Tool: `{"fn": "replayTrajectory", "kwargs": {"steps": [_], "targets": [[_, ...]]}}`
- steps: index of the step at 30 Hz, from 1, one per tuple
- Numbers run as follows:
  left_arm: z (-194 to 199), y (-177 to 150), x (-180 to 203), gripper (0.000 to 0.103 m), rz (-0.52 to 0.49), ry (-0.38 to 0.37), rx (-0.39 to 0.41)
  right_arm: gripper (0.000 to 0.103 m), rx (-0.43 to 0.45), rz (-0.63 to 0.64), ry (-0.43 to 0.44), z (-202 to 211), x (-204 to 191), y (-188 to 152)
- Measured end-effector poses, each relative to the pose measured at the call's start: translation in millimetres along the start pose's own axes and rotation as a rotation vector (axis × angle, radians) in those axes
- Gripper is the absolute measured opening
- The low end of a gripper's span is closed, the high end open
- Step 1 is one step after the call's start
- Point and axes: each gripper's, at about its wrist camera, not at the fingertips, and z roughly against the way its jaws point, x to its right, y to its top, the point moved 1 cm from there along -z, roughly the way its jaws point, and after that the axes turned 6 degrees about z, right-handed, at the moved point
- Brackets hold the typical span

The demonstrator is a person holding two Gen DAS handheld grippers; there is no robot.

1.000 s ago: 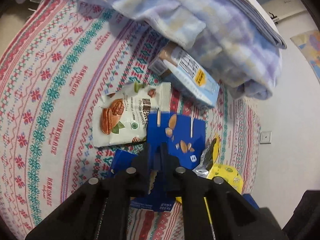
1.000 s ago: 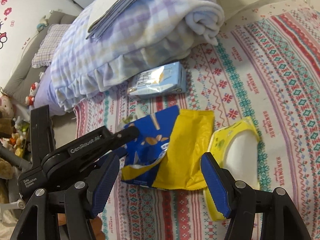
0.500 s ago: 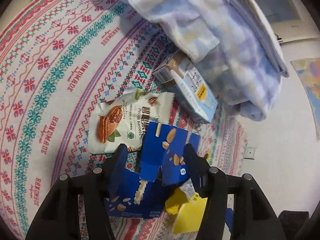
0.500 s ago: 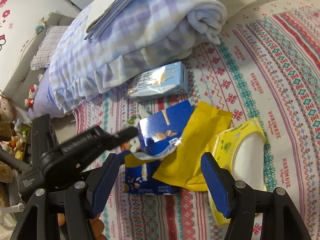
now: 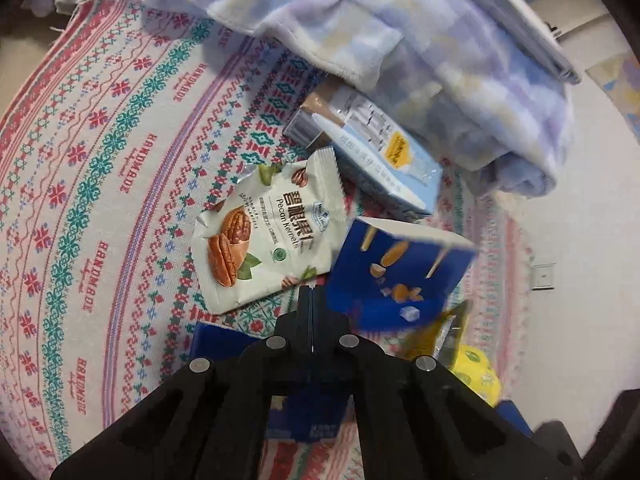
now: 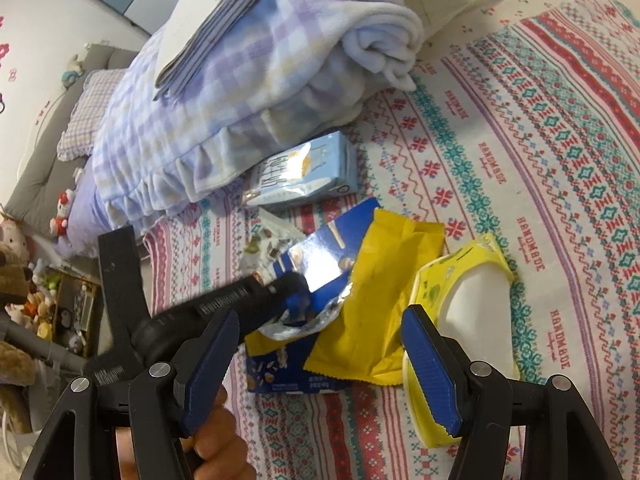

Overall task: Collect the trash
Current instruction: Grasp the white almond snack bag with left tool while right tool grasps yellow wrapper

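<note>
The left tongs [image 5: 311, 300] are pressed together, and in the right wrist view their tip sits at the torn silver edge of a blue snack wrapper [image 6: 320, 268]. It looks as if they pinch this wrapper, but the exact contact is partly hidden. In the left wrist view the same blue wrapper [image 5: 396, 276] stands lifted and blurred just to the right of the closed tip. A second blue wrapper [image 6: 280, 372] lies flat on the bed cover [image 6: 540, 160] below it. A yellow wrapper [image 6: 376, 308] lies partly over this flat blue one and touches the lifted one. A yellow and white wipes pack [image 6: 472, 320] lies just beside the yellow wrapper, on its right. A white pecan bag [image 5: 268, 236] lies on the cover to the left of the lifted wrapper, and a light blue carton [image 5: 372, 156] lies beyond it, against a folded checked blanket [image 5: 400, 48]. The right tongs [image 6: 320, 368] are spread wide with nothing between them, and they hang above the yellow wrapper and the flat blue wrapper. A hand [image 6: 216, 440] shows under the right tongs, at the bottom of the right wrist view. Soft toys [image 6: 24, 280] lie on the floor at the far left.
</note>
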Motion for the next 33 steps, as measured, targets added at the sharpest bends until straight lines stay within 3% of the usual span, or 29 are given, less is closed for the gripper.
{"fn": "replayTrajectory", "kwargs": {"steps": [6, 14, 15, 18, 19, 23, 27, 29, 30, 33], "targets": [[18, 0, -7, 0.000, -0.002, -0.083, -0.001, 0.072, 0.011, 0.016, 0.020, 2, -5, 0], [35, 22, -53, 0.002, 0.098, 0.012, 0.032, 0.072, -0.015, 0.043, 0.011, -11, -8, -1], [35, 25, -61, 0.009, 0.113, 0.018, 0.034, 0.072, -0.021, 0.053, 0.006, -13, -11, -1], [35, 34, -81, 0.054, 0.168, 0.010, 0.039, 0.072, -0.035, 0.074, -0.005, -21, -16, -4], [36, 35, -85, 0.059, 0.184, -0.014, 0.043, 0.072, -0.035, 0.073, -0.004, -21, -17, -4], [33, 39, -88, 0.059, 0.186, -0.086, 0.038, 0.072, -0.026, 0.070, -0.009, -21, -15, -2], [12, 36, -67, 0.058, 0.104, -0.036, 0.081, 0.072, -0.027, 0.061, -0.020, -22, -11, -2], [3, 32, -51, 0.044, 0.039, 0.026, 0.111, 0.072, -0.028, 0.062, -0.025, -22, -11, -2], [-1, 29, -45, 0.011, -0.004, 0.053, 0.111, 0.072, -0.028, 0.062, -0.026, -23, -11, -2], [-9, 18, -24, 0.010, -0.143, 0.162, 0.130, 0.072, -0.029, 0.069, -0.025, -25, -13, -1]]}}
